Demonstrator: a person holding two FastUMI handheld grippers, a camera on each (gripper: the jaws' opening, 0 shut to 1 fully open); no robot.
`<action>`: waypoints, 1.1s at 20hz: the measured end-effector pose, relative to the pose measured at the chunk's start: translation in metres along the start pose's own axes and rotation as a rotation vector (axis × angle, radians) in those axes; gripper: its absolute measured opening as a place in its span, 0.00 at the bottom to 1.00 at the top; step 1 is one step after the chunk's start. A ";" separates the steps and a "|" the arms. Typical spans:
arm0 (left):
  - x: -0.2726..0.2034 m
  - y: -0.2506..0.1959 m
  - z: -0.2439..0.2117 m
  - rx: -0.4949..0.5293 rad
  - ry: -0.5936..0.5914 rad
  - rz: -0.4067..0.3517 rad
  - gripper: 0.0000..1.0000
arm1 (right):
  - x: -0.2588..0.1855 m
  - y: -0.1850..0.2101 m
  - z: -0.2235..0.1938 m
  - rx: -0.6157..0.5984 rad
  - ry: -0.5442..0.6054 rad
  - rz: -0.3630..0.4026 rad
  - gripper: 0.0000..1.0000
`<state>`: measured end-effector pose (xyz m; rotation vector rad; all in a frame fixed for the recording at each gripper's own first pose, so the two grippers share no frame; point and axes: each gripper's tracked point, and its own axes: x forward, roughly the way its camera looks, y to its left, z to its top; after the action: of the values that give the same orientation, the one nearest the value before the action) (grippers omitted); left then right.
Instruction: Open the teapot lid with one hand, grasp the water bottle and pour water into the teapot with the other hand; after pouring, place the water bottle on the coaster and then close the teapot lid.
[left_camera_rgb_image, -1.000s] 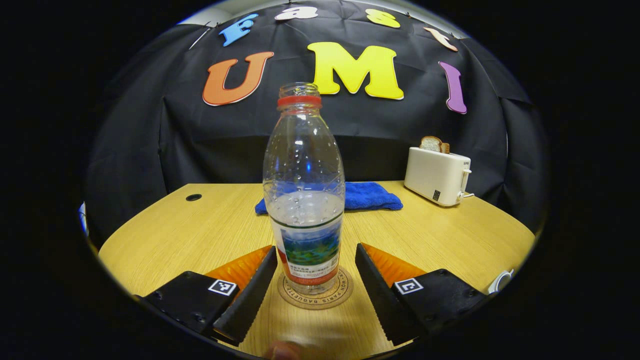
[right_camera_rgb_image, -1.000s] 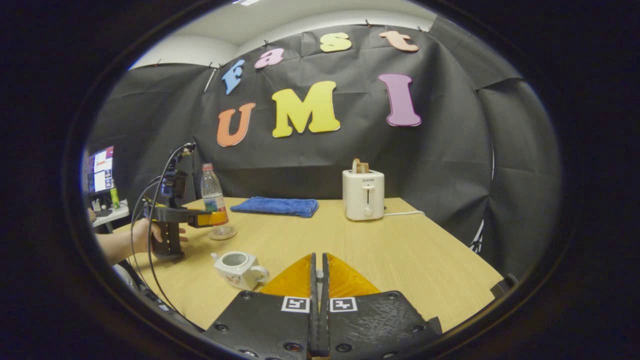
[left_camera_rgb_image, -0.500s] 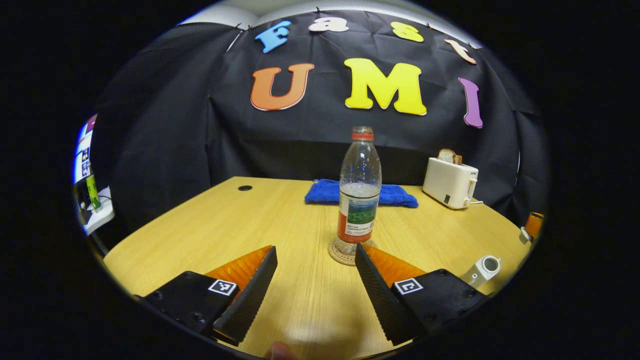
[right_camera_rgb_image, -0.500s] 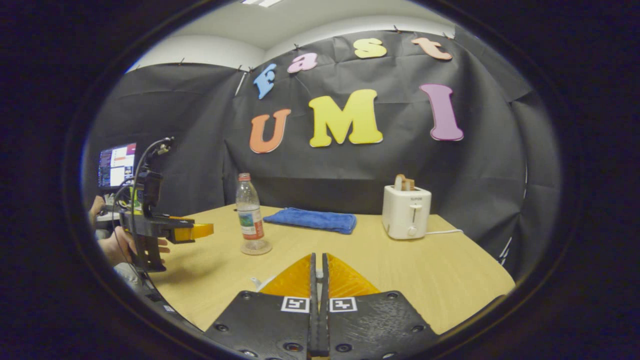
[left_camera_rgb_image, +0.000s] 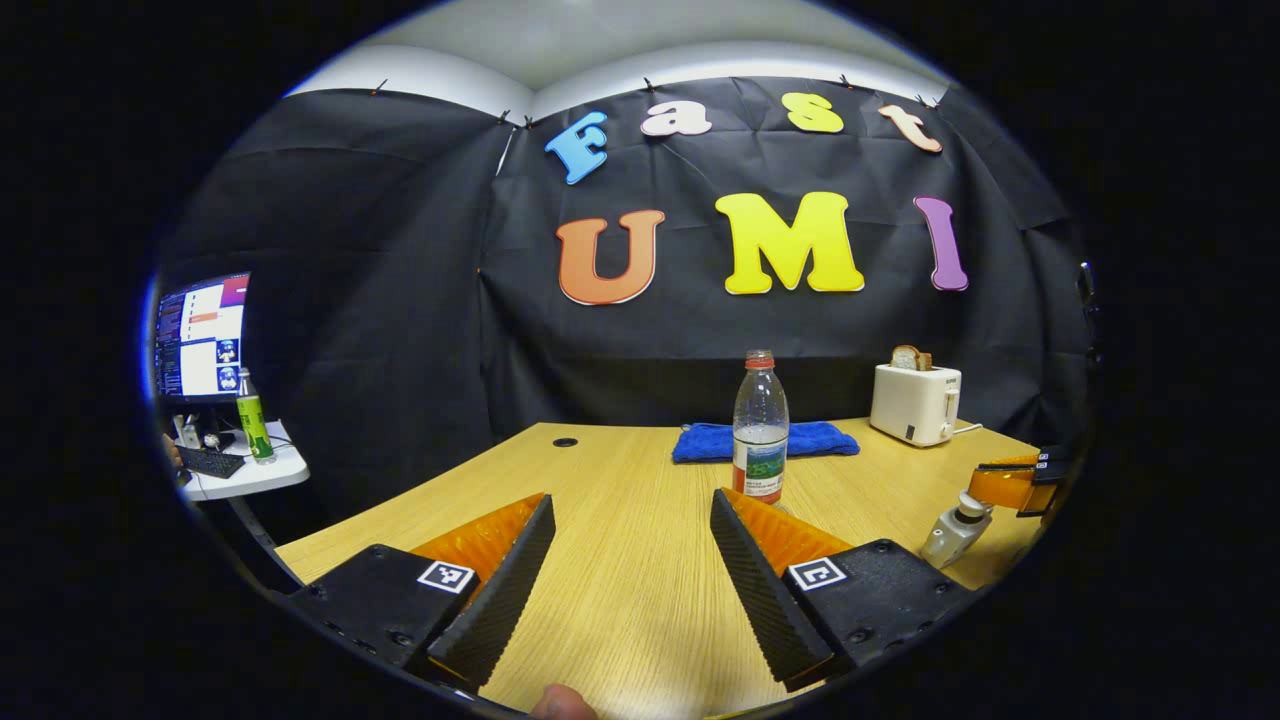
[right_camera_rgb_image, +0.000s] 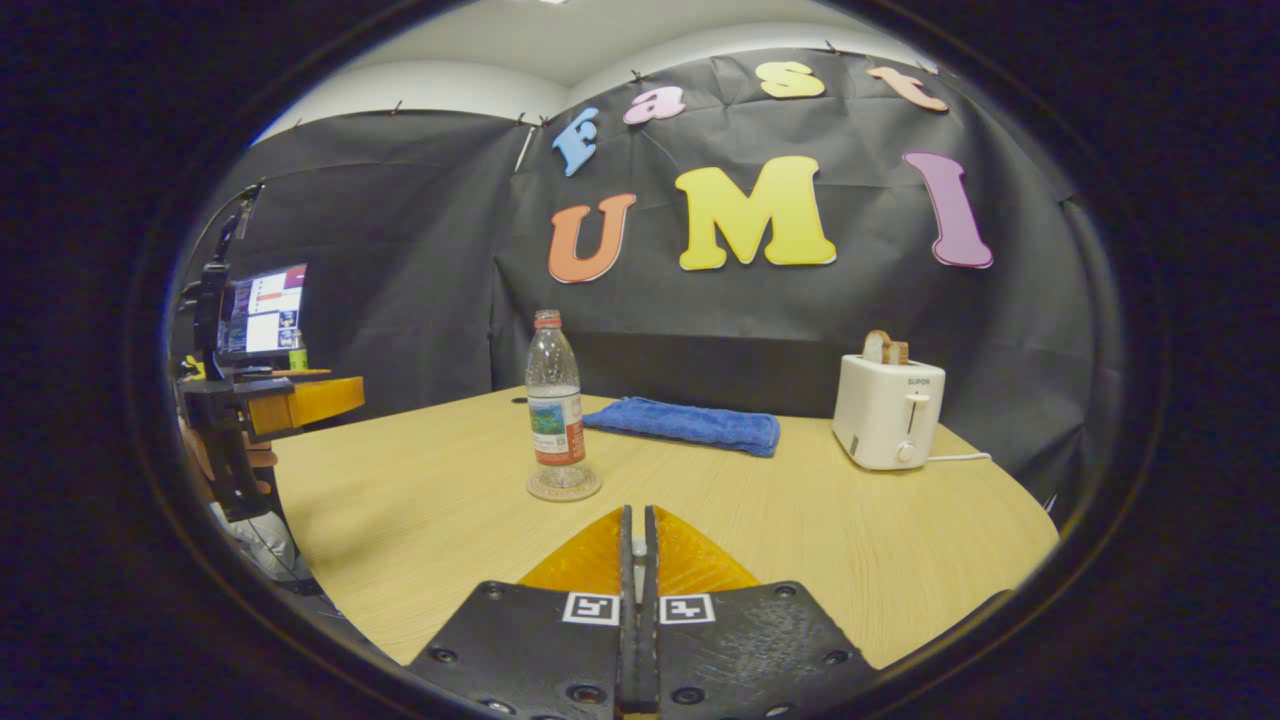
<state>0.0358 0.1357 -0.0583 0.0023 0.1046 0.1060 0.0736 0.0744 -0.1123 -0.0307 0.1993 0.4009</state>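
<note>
The clear water bottle (left_camera_rgb_image: 760, 425) (right_camera_rgb_image: 555, 410), red ring at its neck and part full, stands upright on the round coaster (right_camera_rgb_image: 563, 487) mid-table. My left gripper (left_camera_rgb_image: 630, 497) is open and empty, well back from the bottle; in the right gripper view it hangs at the table's left edge (right_camera_rgb_image: 345, 395), held by a hand (right_camera_rgb_image: 225, 460). The white teapot (left_camera_rgb_image: 948, 540) sits at the right. My right gripper (left_camera_rgb_image: 985, 487) hovers over its top with the white lid (left_camera_rgb_image: 970, 505) at its fingertips. In its own view the right gripper (right_camera_rgb_image: 637, 515) is shut, and the teapot lies hidden below it.
A folded blue towel (right_camera_rgb_image: 690, 425) (left_camera_rgb_image: 820, 438) lies behind the bottle. A white toaster (right_camera_rgb_image: 888, 412) (left_camera_rgb_image: 915, 403) with bread stands at the back right. A monitor (left_camera_rgb_image: 200, 335) and a side table with a green bottle (left_camera_rgb_image: 250, 425) are off the wooden table's (right_camera_rgb_image: 420, 520) left.
My left gripper drew straight back from the bottle, which stays on the coaster. The right gripper moved over the teapot, which dropped out of its own view.
</note>
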 end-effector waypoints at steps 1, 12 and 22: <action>-0.003 0.001 -0.002 0.004 0.000 0.004 0.98 | 0.001 -0.001 -0.003 -0.003 0.005 -0.003 0.00; -0.009 -0.016 0.010 0.001 -0.034 -0.014 0.98 | 0.003 -0.005 -0.011 0.001 0.004 -0.023 0.00; -0.020 -0.055 0.019 -0.022 -0.057 -0.059 0.98 | -0.007 -0.012 0.003 0.047 -0.041 -0.043 0.56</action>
<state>0.0242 0.0789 -0.0374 -0.0196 0.0466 0.0485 0.0727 0.0611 -0.1080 0.0198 0.1673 0.3536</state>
